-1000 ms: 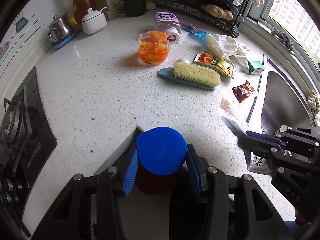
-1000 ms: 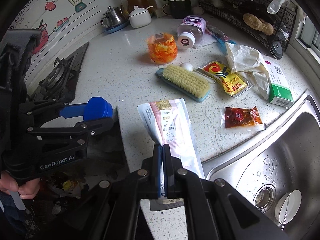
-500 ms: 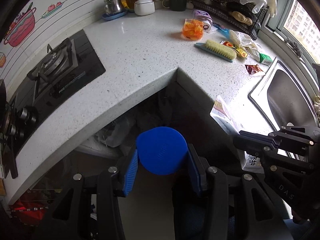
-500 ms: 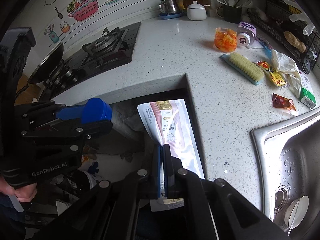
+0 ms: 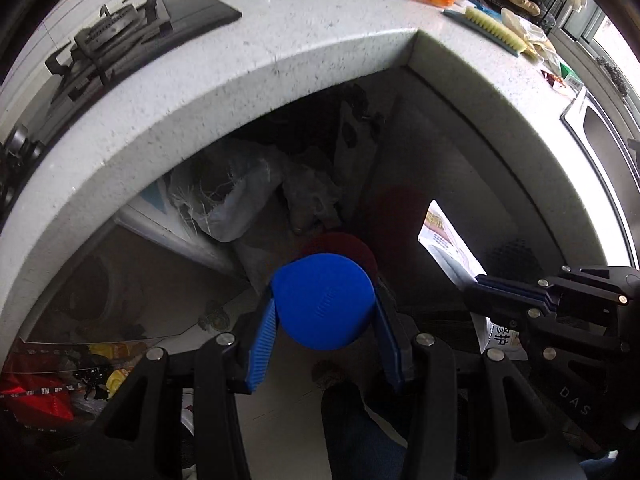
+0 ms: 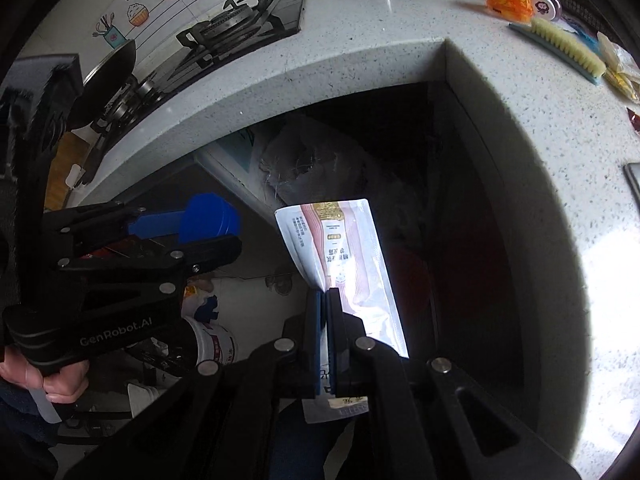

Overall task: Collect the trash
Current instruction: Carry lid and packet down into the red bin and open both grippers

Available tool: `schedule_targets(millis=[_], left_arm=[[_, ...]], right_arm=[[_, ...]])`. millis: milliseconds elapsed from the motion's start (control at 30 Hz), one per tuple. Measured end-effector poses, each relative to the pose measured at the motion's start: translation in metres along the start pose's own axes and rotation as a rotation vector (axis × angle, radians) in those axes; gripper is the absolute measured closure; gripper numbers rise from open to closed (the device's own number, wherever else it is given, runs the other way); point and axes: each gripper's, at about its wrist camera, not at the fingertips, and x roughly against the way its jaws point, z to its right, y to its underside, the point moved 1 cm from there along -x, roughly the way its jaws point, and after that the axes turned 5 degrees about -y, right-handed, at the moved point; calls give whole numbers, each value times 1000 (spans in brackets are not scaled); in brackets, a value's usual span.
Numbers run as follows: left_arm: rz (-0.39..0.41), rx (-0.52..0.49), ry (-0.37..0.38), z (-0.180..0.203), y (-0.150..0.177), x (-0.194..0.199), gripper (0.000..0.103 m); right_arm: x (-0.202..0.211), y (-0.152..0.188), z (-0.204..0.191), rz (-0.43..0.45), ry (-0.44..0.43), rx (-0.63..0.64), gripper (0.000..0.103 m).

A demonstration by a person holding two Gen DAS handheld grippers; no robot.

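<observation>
Jaws of the left gripper clamp a blue-capped jar and those of the right gripper pinch a pouch, both below the counter edge.

The body of the jar under its blue lid is mostly hidden by that lid; only a dark red sliver shows behind it. The lower end of the white pouch disappears between and behind the right tongs, and its print is too small to read. Under the tabletop, the recess is dark, its crumpled bags indistinct. The sink is cut off at the right edge.
</observation>
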Motion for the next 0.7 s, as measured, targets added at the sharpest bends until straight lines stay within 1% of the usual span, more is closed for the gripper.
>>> schedule_targets(millis=[133, 233, 333, 433, 533, 633, 700], left_arm=[[-14, -20, 18, -5, 13, -56, 60], [-35, -40, 54, -6, 20, -102, 60], [-58, -64, 77, -5, 21, -144, 60], [-42, -98, 102, -2, 24, -185, 60], [-70, -112, 128, 6, 23, -227, 60], [-75, -123, 150, 14, 19, -253, 60], [-65, -145, 144, 21, 17, -264, 60]], right_arm=[[-45, 13, 11, -10, 21, -62, 101], [-84, 22, 30, -30, 53, -98, 101], [-117, 30, 45, -29, 88, -132, 101], [-148, 38, 62, -10, 108, -168, 101], [-177, 45, 78, -8, 114, -202, 101], [-203, 49, 96, -16, 125, -226, 101], [-215, 46, 109, -16, 137, -232, 101]])
